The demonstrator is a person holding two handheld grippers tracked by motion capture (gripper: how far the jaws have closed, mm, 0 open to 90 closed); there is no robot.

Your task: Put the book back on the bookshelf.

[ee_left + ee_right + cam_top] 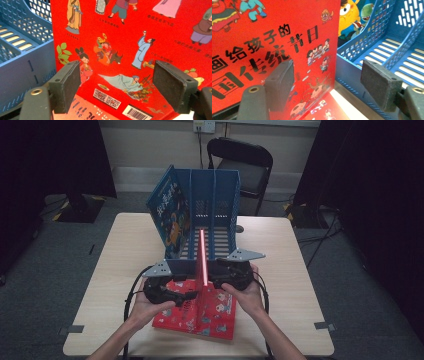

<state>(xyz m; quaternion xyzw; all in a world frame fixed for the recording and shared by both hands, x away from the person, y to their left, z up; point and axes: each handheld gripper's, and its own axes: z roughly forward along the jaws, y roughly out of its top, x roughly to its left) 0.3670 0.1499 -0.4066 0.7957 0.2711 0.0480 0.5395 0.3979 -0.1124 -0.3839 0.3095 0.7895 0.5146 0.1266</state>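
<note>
the left gripper (172,295) sits at the lower centre of the high view, its jaws spread wide apart with nothing between them; in its own view the two black pads (65,85) stand at the bottom corners with the back cover of a red book (130,50) behind the gap. the right gripper (220,279) is just right of centre in the high view, also standing open and holding nothing; in its own view one pad (280,83) lies in front of the red cover and the other (380,83) in front of the blue file rack (387,50).

the red book (202,265) stands upright on edge between the two grippers, seen as a thin red line in the high view, its far end reaching into the open front of the rack (212,205) at the centre of the frame. whether either gripper presses on its covers i cannot tell. a second red book (210,317) lies flat on the table (300,285) under both hands, lower centre. a blue picture book (170,212) leans in the rack's left compartment, upper left of centre.
</note>
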